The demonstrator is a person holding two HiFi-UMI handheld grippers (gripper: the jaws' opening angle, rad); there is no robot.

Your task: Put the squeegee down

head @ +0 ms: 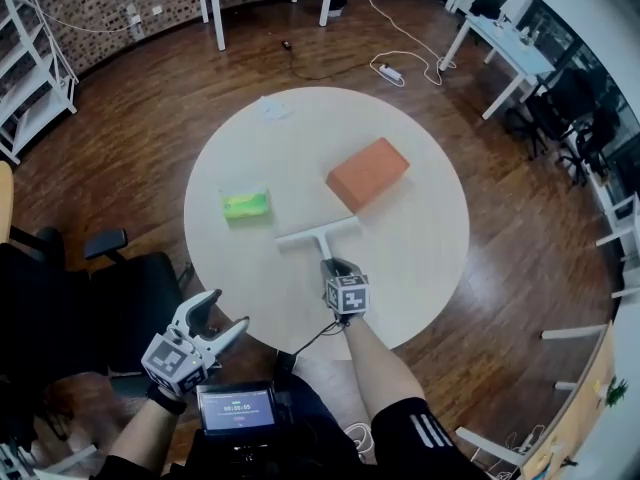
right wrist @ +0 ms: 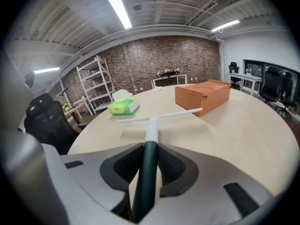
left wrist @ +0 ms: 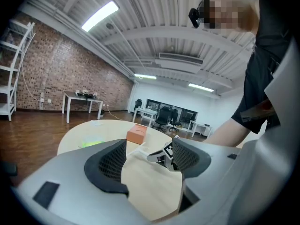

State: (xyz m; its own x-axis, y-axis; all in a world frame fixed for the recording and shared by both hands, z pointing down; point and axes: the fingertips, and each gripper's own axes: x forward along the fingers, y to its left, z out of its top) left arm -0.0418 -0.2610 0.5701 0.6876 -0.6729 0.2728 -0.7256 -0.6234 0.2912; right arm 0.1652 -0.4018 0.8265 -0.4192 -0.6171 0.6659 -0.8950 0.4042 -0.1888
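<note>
The squeegee [head: 318,236] has a white blade and a dark green handle, and it points away from me near the middle of the round white table [head: 425,258]. My right gripper [head: 336,270] is shut on the handle at the near end. In the right gripper view the handle [right wrist: 146,163] runs between the jaws, and the blade [right wrist: 159,116] hangs low over the tabletop with its shadow beneath. My left gripper [head: 226,313] is open and holds nothing, off the table's near left edge. In its own view the left gripper [left wrist: 147,158] looks across the table.
An orange brick-shaped block [head: 368,171] lies just beyond the blade to the right. A green packet [head: 246,204] lies to the blade's left. A white crumpled item [head: 275,108] sits at the far edge. A black chair [head: 110,298] stands left of the table.
</note>
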